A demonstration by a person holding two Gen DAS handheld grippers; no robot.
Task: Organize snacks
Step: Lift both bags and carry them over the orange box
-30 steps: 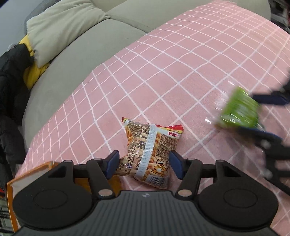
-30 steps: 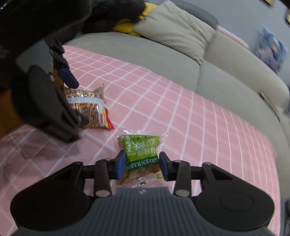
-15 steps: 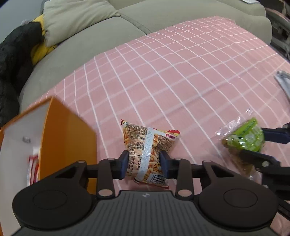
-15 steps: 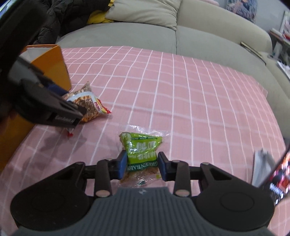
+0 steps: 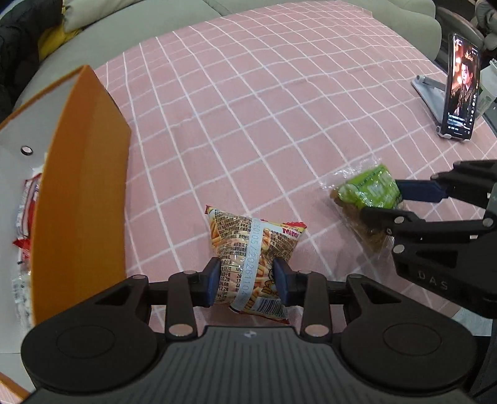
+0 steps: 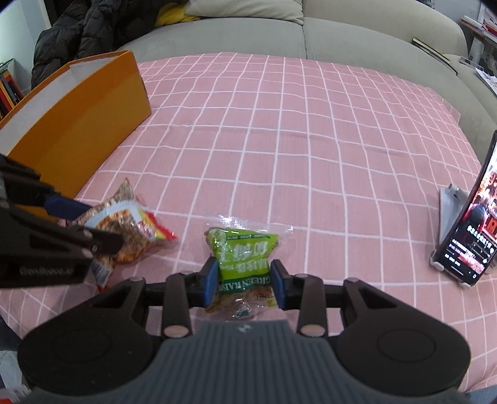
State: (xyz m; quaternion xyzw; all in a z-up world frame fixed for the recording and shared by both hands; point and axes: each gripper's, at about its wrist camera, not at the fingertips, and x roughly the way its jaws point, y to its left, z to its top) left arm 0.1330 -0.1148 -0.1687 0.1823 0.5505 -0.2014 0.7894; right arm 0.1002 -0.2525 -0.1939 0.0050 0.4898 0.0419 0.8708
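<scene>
My left gripper (image 5: pixel 247 281) is shut on a red-and-yellow bag of stick snacks (image 5: pixel 251 245), held just above the pink checked cloth (image 5: pixel 248 108). My right gripper (image 6: pixel 244 286) is shut on a green raisin packet (image 6: pixel 243 258), also lifted a little. Each gripper shows in the other's view: the right gripper (image 5: pixel 400 202) with the green packet (image 5: pixel 368 192), the left gripper (image 6: pixel 90 223) with the stick snack bag (image 6: pixel 130 223). An orange box (image 5: pixel 84 192) with a white inside stands at the left and holds several red-and-white snack packs (image 5: pixel 26 211).
A phone on a grey stand (image 5: pixel 461 87) plays video at the right edge of the cloth; it also shows in the right wrist view (image 6: pixel 472 223). A grey sofa (image 6: pixel 341 34) with a black jacket (image 6: pixel 93 28) and cushions runs behind the table.
My left gripper closed on the stick snack bag and both grippers pulled back and up with their packets. The orange box and the phone came into view.
</scene>
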